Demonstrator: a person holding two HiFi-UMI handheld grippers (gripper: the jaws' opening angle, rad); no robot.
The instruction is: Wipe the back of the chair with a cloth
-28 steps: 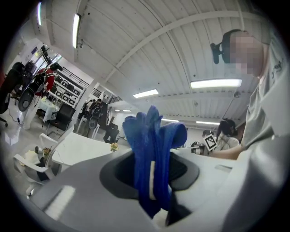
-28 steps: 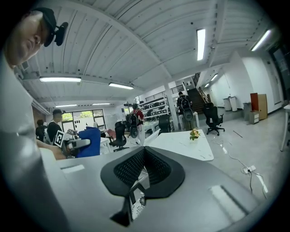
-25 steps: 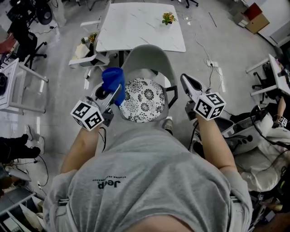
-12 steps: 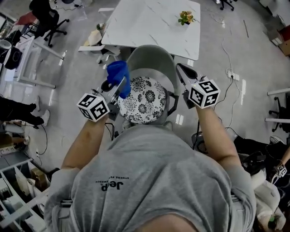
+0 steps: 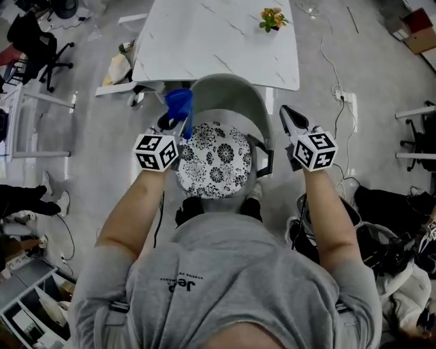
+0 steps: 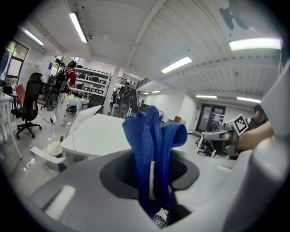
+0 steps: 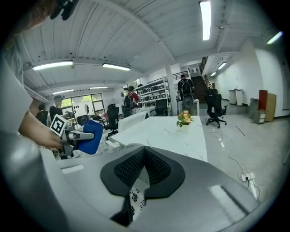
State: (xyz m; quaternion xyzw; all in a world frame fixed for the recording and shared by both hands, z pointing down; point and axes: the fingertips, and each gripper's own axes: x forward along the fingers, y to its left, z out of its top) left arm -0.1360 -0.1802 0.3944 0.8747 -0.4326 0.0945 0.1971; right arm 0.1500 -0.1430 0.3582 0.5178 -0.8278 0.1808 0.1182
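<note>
A grey shell chair shows its curved back and a black-and-white flowered seat cushion in the head view. My left gripper is shut on a bunched blue cloth, which sits at the left edge of the chair back. In the left gripper view the cloth stands up between the jaws. My right gripper hovers just right of the chair, apart from it, its jaws closed with nothing in them. The right gripper view shows the pads meeting and the cloth at the left.
A white marble table with a small flower pot stands just beyond the chair. The chair's black armrest is on its right side. Office chairs and a white desk lie left; a power strip and cables lie right.
My left gripper has carried the blue cloth forward, from beside the seat to the left edge of the chair back. My right gripper has stayed to the right of the chair.
</note>
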